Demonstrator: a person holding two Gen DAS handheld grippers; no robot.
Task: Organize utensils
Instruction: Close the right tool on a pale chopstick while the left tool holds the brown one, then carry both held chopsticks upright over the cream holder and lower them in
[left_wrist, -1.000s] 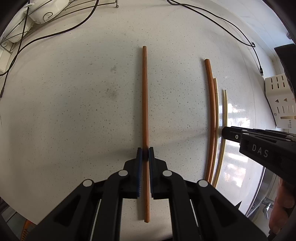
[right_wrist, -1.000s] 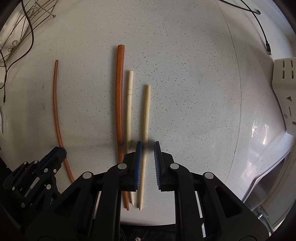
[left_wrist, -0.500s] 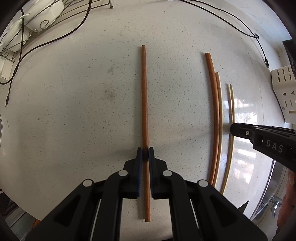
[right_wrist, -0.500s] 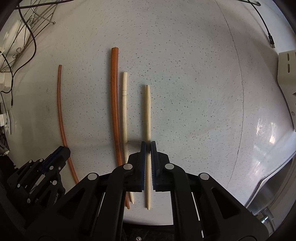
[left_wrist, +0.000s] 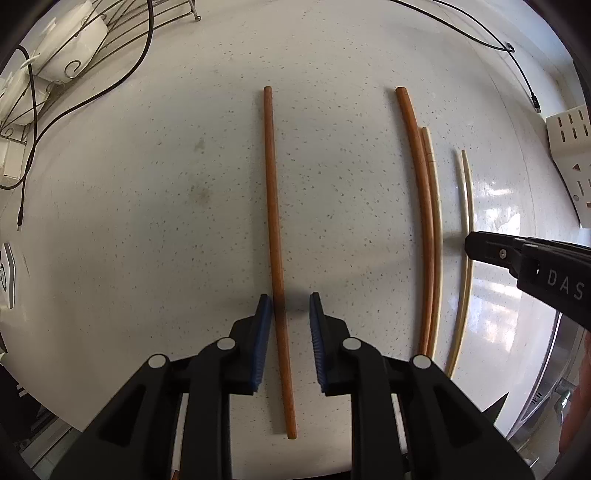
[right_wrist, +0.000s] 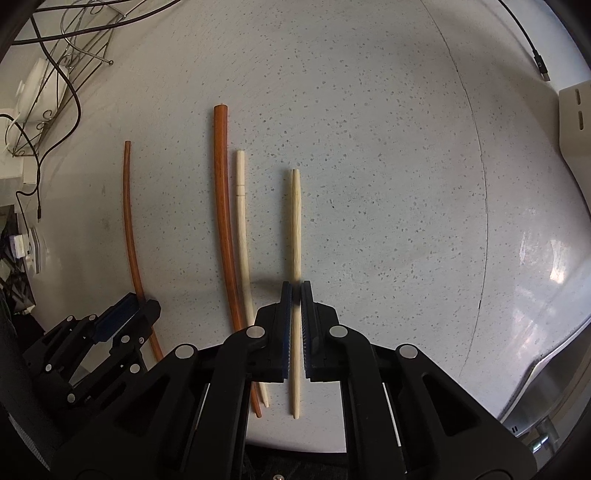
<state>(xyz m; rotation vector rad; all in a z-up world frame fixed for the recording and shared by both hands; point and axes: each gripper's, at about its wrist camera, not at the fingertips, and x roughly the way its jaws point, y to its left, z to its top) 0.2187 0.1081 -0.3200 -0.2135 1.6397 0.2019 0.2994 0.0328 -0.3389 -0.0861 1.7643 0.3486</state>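
Observation:
Several chopsticks lie lengthwise on a speckled white counter. My left gripper (left_wrist: 290, 297) is open, its blue pads on either side of a brown chopstick (left_wrist: 273, 206) that rests on the counter. My right gripper (right_wrist: 295, 286) is shut on a pale chopstick (right_wrist: 295, 221). To its left lie a thicker brown chopstick (right_wrist: 223, 206) and a second pale chopstick (right_wrist: 242, 221), side by side. The loose brown chopstick (right_wrist: 131, 229) is farther left, by the left gripper (right_wrist: 122, 314). The right gripper (left_wrist: 517, 254) shows at the right of the left wrist view.
A wire rack with white dishes (left_wrist: 55, 48) and black cables (left_wrist: 129, 74) sit at the far left. A white slotted holder (left_wrist: 572, 155) stands at the right edge. A metal sink rim (right_wrist: 546, 369) lies at the near right.
My left gripper has opened and let go of the brown chopstick. My right gripper has shut on the pale chopstick and moved it a little to the right.

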